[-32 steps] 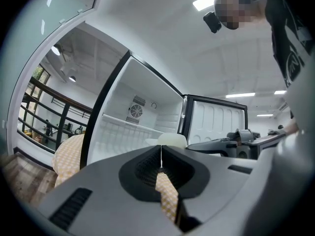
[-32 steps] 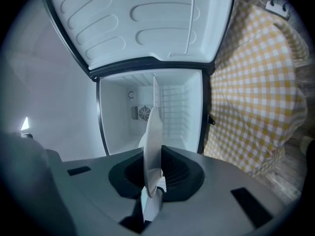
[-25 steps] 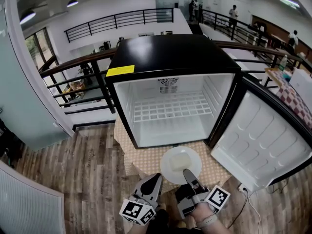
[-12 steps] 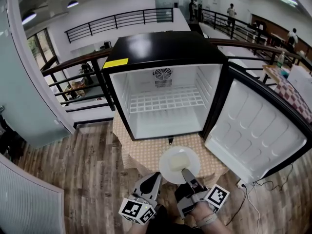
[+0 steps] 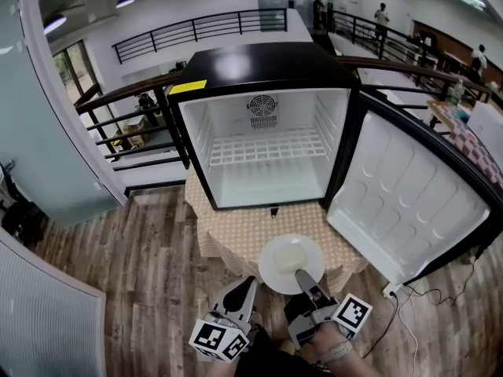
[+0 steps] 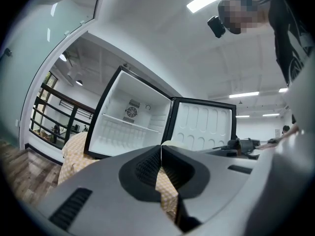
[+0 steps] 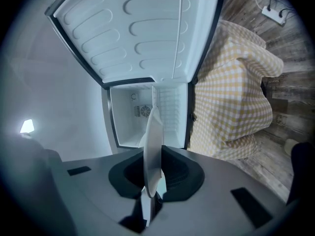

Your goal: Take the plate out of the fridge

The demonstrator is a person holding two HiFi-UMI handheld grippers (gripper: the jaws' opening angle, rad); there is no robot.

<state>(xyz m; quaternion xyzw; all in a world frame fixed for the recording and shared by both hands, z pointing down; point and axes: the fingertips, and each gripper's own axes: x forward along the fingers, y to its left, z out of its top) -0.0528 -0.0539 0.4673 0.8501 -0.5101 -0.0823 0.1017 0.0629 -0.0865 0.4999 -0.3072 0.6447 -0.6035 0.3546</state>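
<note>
A white plate [image 5: 289, 262] with a pale yellow block on it hangs over the front edge of the checkered table [image 5: 233, 238], outside the fridge. My right gripper [image 5: 303, 276] is shut on the plate's near rim. In the right gripper view the plate [image 7: 153, 149] stands edge-on between the jaws. The black fridge [image 5: 263, 144] has its door [image 5: 409, 199] swung open to the right, and its white inside is empty. My left gripper [image 5: 244, 287] is shut on nothing, just left of the plate; its jaws meet in the left gripper view [image 6: 161, 154].
A wire shelf [image 5: 266, 146] crosses the fridge's interior. A power strip [image 5: 391, 290] and its cable lie on the wood floor at the right. Black railings [image 5: 130, 116] run behind the fridge. A glass wall [image 5: 47, 132] stands at the left.
The plate and both grippers have drawn back from the fridge, which now sits farther away in the head view. The right gripper's hold on the plate is unchanged.
</note>
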